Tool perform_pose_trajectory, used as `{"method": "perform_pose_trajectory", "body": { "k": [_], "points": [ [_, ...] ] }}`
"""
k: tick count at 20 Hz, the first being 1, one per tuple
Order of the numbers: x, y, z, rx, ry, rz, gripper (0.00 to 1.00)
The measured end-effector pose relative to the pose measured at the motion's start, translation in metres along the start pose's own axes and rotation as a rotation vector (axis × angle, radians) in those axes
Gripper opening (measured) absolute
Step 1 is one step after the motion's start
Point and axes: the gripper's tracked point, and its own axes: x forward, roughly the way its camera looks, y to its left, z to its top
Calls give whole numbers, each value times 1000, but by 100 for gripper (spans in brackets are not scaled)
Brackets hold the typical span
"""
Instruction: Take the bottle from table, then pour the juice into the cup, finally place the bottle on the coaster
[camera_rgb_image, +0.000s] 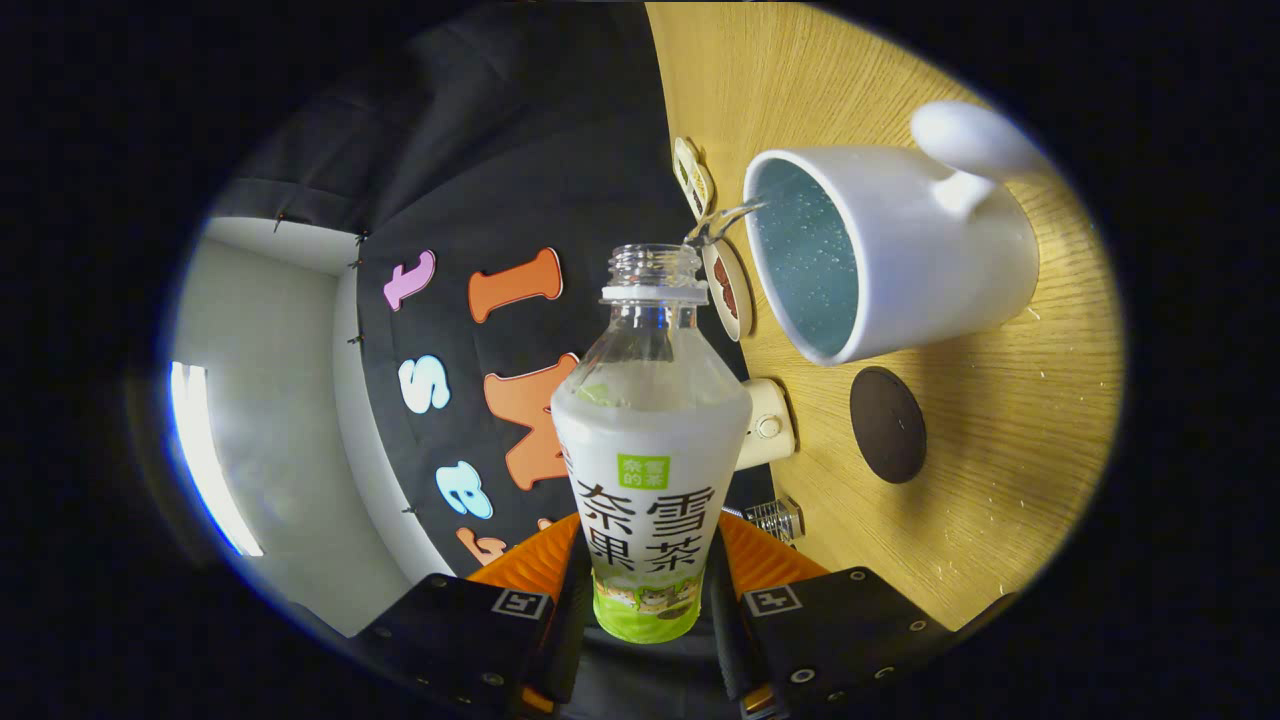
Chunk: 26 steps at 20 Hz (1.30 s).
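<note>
Pour is happening right now. The jaws are clamped on the bottle (650, 440) low down, 1 finger (545, 560) pressing each side of the labelled body, so the gripper (648, 585) has a solid hold while the whole rig is rolled over sideways. That tilt is why the table (1010, 480) looks like a wall on 1 side here.

The bottle has its cap off and the neck is aimed at the mouth of the white cup (890, 250), which sits on the table just beyond the neck. A thin clear stream (725, 222) arcs from the bottle's lip into the cup's speckled bluish inside. Holding the neck close to the rim like that makes sense, less chance of splashing.

The dark round coaster (888, 424) lies flat on the table just beside the cup, bare, so the last step isn't done. I'd guess it's parked close on purpose, for a short trip once the pouring's finished.

Label-wise, the bottle has big dark Chinese characters on white with a small green square above and a green band with cartoon art at the bottom. Looks like a tea drink brand, not reading it off. There are a few small tags and a cream-coloured gadget by the wall, too small to make out.
</note>
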Motion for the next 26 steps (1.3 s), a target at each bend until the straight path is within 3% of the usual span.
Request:
{"method": "perform_pose_trajectory", "body": {
  "k": [26],
  "points": [
    [1, 17, 9, 194, -39, 15, 56]
  ]
}}
